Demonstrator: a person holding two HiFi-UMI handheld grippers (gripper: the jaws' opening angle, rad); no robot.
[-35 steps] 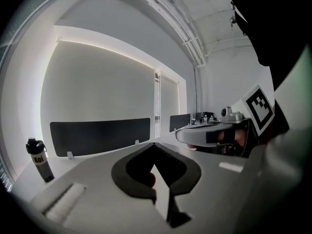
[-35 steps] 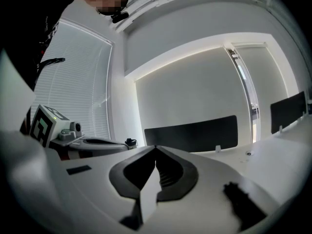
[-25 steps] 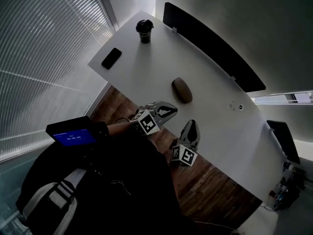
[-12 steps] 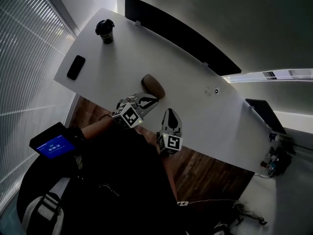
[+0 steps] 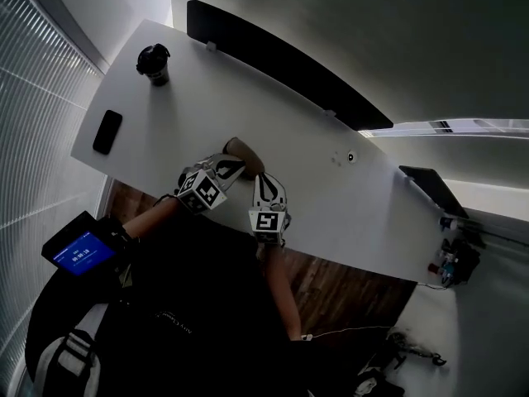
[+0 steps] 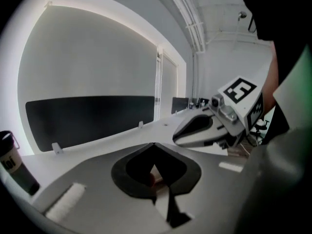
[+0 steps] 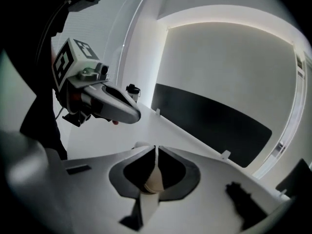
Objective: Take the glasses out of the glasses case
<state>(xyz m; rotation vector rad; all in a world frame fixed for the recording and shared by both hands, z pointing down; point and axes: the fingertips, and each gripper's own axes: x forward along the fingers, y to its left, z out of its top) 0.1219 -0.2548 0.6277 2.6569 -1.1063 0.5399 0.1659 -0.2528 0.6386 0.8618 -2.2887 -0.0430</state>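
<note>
Centres on a long white table (image 5: 347,205), set on a slant through the head view. Along the table's far edge, a dark divider panel (image 5: 281,64), upright. Beyond the table, a plain pale wall (image 5: 347,23). Left of the table, slatted window blinds (image 5: 33,81), softly lit. Below the table's near edge, brown wood flooring (image 5: 347,292). Past the table's right end, a bright band of light (image 5: 463,126).

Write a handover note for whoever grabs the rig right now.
Left gripper: shut, empty, tips at the glasses case; contact unclear.
Right gripper: shut, empty, beside the left one, short of the case.
Case: on the white table near its front edge, apparently closed; no glasses visible.
Done: nothing yet.
Left: open the case, take the glasses out.
</note>
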